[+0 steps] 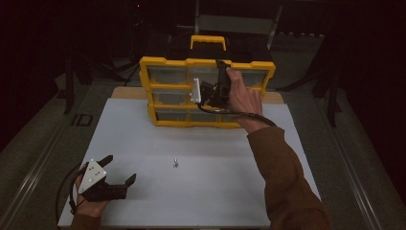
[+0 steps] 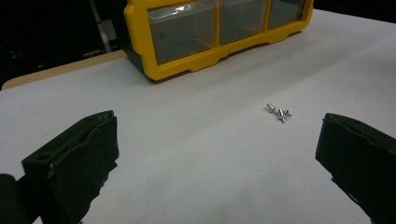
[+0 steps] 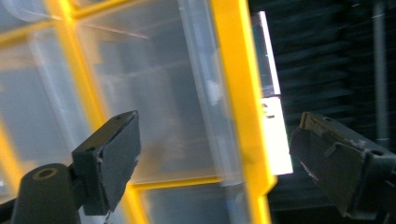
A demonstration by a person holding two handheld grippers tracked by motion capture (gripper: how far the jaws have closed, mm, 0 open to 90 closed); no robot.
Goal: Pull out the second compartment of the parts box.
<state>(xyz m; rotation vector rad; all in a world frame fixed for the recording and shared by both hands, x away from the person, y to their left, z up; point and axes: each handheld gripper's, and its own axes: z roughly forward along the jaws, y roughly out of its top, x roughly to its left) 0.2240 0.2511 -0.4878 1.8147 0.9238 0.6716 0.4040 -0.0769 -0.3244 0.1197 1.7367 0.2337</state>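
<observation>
We note the yellow organizer [image 1: 165,61] standing upright at 12 o'clock on the white tabletop [image 1: 210,191]. Right gripper [image 1: 210,93] hangs before its drawers, jaws wide, nothing between them. Left gripper [image 1: 118,173] sits at 8 o'clock, jaws wide, empty. Small screws [image 2: 279,112] lie near centre.

brown sleeve [image 1: 282,177], black tongs [image 1: 119,170], trailing cable [image 1: 239,114]

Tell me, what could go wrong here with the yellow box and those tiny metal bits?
The right gripper, jaws open, is up against the upright yellow organizer; a push could maybe tip it backward or slide it. The small metal screws lie loose on the white table, so the left gripper, also open, could knock them away if it sweeps toward them.
</observation>
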